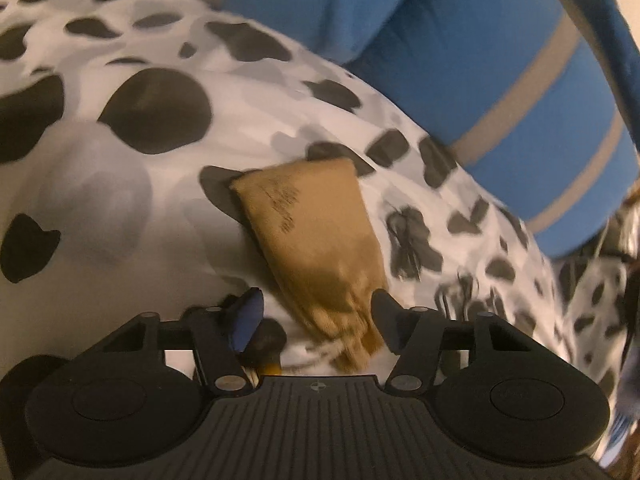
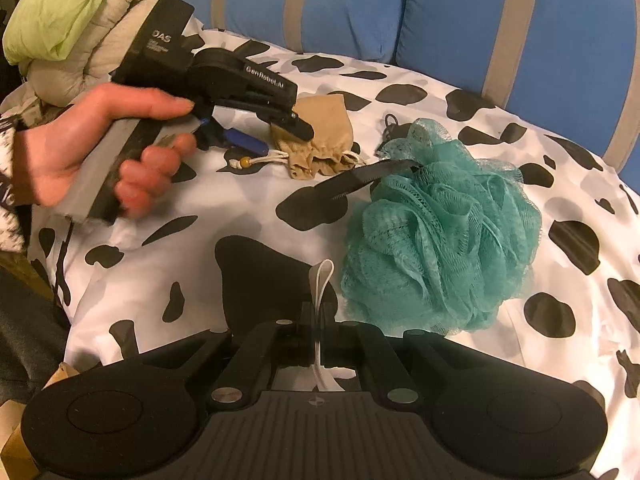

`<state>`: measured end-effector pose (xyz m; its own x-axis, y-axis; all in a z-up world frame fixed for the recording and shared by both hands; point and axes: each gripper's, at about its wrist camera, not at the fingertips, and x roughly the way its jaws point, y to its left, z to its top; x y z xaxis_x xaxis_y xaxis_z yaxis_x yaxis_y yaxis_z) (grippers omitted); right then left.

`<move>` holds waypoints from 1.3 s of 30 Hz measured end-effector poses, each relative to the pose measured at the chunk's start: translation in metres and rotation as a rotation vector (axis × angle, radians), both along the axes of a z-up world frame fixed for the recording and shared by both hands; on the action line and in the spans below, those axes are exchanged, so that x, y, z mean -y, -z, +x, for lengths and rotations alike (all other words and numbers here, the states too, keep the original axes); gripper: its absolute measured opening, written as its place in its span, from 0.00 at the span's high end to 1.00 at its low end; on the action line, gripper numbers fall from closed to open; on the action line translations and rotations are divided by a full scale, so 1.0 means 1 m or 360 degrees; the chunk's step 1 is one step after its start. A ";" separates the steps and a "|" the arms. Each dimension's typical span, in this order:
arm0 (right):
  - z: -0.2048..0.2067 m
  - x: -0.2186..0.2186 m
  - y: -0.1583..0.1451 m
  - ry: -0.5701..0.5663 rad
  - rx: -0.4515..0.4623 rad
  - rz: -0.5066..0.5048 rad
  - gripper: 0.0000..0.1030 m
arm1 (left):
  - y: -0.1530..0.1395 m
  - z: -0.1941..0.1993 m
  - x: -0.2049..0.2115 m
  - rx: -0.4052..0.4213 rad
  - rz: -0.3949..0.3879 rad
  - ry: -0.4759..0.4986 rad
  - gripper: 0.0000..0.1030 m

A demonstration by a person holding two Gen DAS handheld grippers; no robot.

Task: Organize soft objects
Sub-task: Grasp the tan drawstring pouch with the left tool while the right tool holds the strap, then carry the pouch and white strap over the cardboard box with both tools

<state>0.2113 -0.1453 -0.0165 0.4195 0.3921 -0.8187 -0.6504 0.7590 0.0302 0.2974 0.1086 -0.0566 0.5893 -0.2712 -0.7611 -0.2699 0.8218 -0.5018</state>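
A tan drawstring pouch [image 1: 316,220] lies on the cow-print sheet [image 1: 120,208], gathered neck toward me. My left gripper [image 1: 316,310] stands open astride that neck; the right finger touches the cloth and the blue-padded left finger stays clear of it. In the right wrist view a hand holds the left gripper [image 2: 276,136] over the pouch [image 2: 324,120], whose beaded cord trails left. My right gripper [image 2: 318,320] is shut on a white cord loop [image 2: 322,280]. A teal mesh bath loofah [image 2: 440,240] rests just right of it; where the cord joins is hidden.
Blue cushions with grey stripes [image 2: 500,40] back the sheet. A black strap [image 2: 368,172] lies across the loofah's left edge. A grey quilted and green bundle of cloth [image 2: 68,12] is piled at the far left. The person's hand [image 2: 80,136] occupies the left side.
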 end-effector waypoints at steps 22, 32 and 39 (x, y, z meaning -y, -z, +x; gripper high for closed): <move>0.002 -0.002 0.008 0.0030 -0.0018 -0.0067 0.96 | -0.026 -0.011 0.004 0.0157 -0.0164 0.0114 0.97; -0.001 0.003 0.010 0.0103 -0.0010 -0.0099 0.96 | -0.058 -0.040 0.020 0.0247 -0.0024 0.0284 0.97; -0.009 0.006 0.006 0.0115 0.0003 -0.0099 0.96 | -0.070 -0.064 0.033 0.0251 0.0114 0.0380 0.97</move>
